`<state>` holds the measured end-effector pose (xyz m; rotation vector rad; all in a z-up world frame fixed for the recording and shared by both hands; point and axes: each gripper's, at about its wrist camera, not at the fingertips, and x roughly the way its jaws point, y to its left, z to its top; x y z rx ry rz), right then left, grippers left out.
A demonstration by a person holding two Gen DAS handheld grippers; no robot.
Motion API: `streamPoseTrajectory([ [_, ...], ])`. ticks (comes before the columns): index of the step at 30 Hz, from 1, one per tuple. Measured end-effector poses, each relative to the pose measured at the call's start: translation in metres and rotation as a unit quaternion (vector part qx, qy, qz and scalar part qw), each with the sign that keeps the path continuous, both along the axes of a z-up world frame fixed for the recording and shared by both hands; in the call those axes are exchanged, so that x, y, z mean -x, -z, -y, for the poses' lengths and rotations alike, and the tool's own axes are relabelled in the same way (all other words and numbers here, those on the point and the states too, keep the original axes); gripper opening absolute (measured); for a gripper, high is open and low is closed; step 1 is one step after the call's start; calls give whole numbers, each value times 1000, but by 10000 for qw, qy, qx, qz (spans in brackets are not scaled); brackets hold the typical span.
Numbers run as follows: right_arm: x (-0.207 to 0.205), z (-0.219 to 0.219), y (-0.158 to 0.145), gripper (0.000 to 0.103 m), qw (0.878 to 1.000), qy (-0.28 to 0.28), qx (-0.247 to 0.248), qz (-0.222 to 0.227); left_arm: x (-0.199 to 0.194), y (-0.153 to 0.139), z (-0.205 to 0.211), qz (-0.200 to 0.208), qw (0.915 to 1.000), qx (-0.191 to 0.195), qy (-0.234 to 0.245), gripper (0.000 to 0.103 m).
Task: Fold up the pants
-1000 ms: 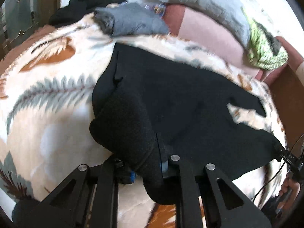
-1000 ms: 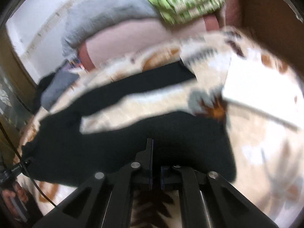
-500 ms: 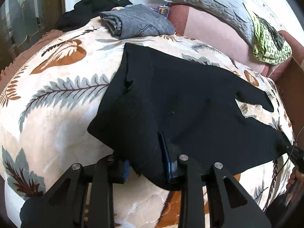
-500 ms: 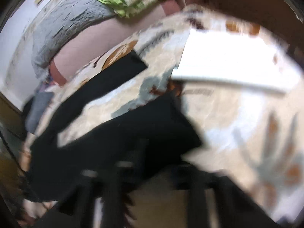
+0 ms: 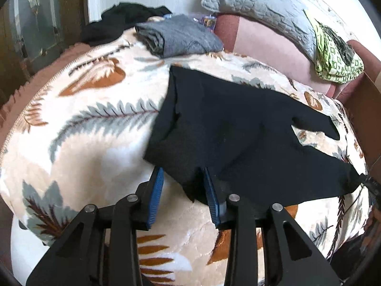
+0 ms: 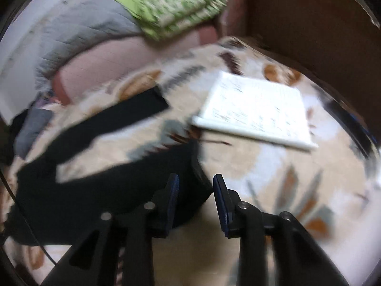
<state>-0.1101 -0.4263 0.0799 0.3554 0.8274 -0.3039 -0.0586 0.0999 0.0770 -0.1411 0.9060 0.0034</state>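
You are working on the plush cream bedspread printed with grey and rust fern leaves [image 5: 78,143], and everything here sits relative to it. The black knit pants [image 5: 238,128] lie spread flat across its middle, waistband end toward your left side, the two legs running off toward your right, split apart with a wedge of bedspread showing between them. At the bedspread's far edge rest a folded grey garment [image 5: 181,37], a quilted grey pillow [image 5: 259,12] and a green patterned cloth [image 5: 335,59]; a white sheet of paper [image 6: 257,109] lies on it past the leg ends.

This reads as the laying-out step just finishing. Your left gripper [image 5: 183,190] has just been opening: its jaws stand spread, a corner of waistband loose between them, unpinched. Your right gripper [image 6: 195,190] has likewise just been opening, its jaws parted at the near leg's hem, gripping nothing.

Next, the fold calls for bringing one leg over onto the other, so re-grip along one long edge.
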Motion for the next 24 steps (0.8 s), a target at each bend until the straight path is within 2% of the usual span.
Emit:
streamPoseTrajectory([
  [3,-11,-22,-3,36,9979,-572,-237,166,1,-13,0,183,9998,51,20,34],
  [6,-26,-48,6,36,9943,-1014,-322,53,-3,-18,6,269,9995,83,109,45],
  [9,-42,-73,18,36,9902,-1344,-333,-151,-10,-10,15,203,9996,110,168,47],
  [14,-57,-96,39,36,9844,-1676,-360,-390,-23,15,28,-76,9998,92,183,47],
  [16,-58,-101,46,41,9830,-1734,-374,-481,-28,24,30,-147,9998,79,134,48],
  [18,-61,-105,55,45,9811,-1804,-357,-598,-30,31,31,-191,9997,71,110,56],
  [21,-62,-111,55,51,9797,-1909,-267,-545,-35,37,34,-222,9997,-11,111,61],
  [24,-68,-110,46,52,9796,-1932,-373,-410,-39,38,35,-245,9996,-47,137,65],
])
